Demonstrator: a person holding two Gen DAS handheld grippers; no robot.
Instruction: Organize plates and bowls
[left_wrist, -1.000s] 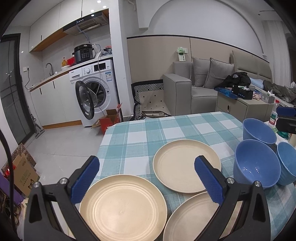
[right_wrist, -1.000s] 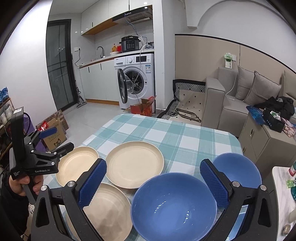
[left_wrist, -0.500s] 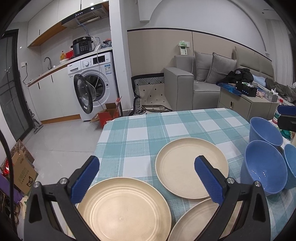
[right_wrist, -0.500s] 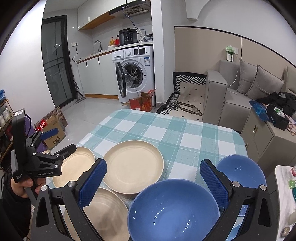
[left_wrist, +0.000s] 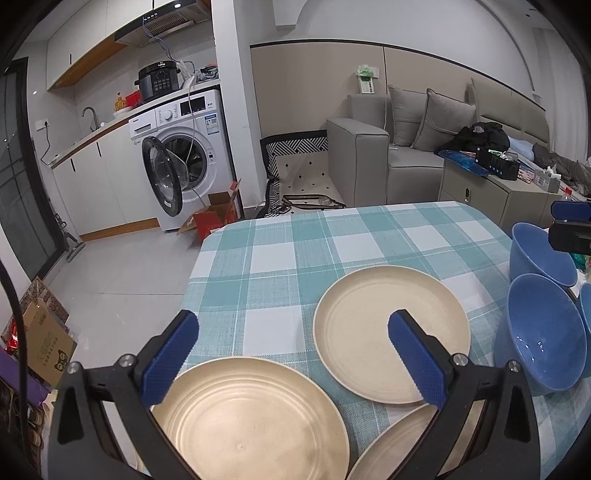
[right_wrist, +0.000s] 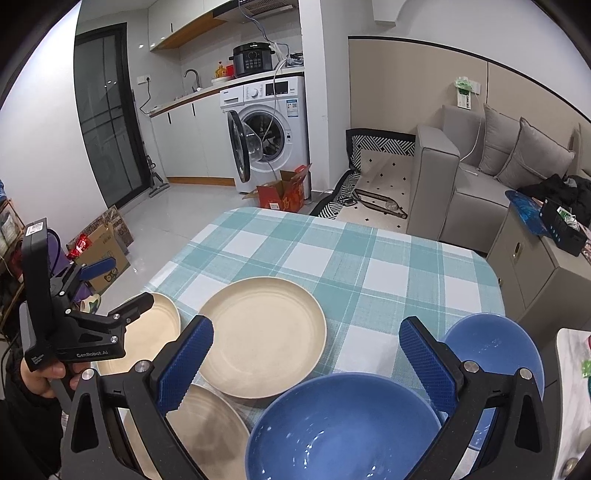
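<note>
Three beige plates lie on the checked tablecloth (left_wrist: 332, 251): a near-left plate (left_wrist: 251, 417), a middle plate (left_wrist: 384, 332) and a front plate (left_wrist: 399, 443) partly behind my finger. Blue bowls (left_wrist: 539, 332) stand at the right, with another bowl (left_wrist: 535, 251) behind. My left gripper (left_wrist: 291, 354) hovers open over the near-left plate. In the right wrist view my right gripper (right_wrist: 306, 362) is open above the closest blue bowl (right_wrist: 343, 432); a second bowl (right_wrist: 495, 347) sits beyond it. The middle plate (right_wrist: 262, 332) and the left gripper (right_wrist: 99, 291), held by a hand, show there too.
The far half of the tablecloth (right_wrist: 351, 258) carries nothing. Behind the table are a washing machine (left_wrist: 184, 158) with its door open, a red box (left_wrist: 214, 221) on the floor, a grey sofa (left_wrist: 399, 155) and a low cabinet (left_wrist: 498, 192). Cardboard boxes (left_wrist: 40, 339) lie left of the table.
Both grippers have sunk and pushed slightly forward toward the table; plates and bowls look larger and nearer. Nothing has been picked up or shifted.
</note>
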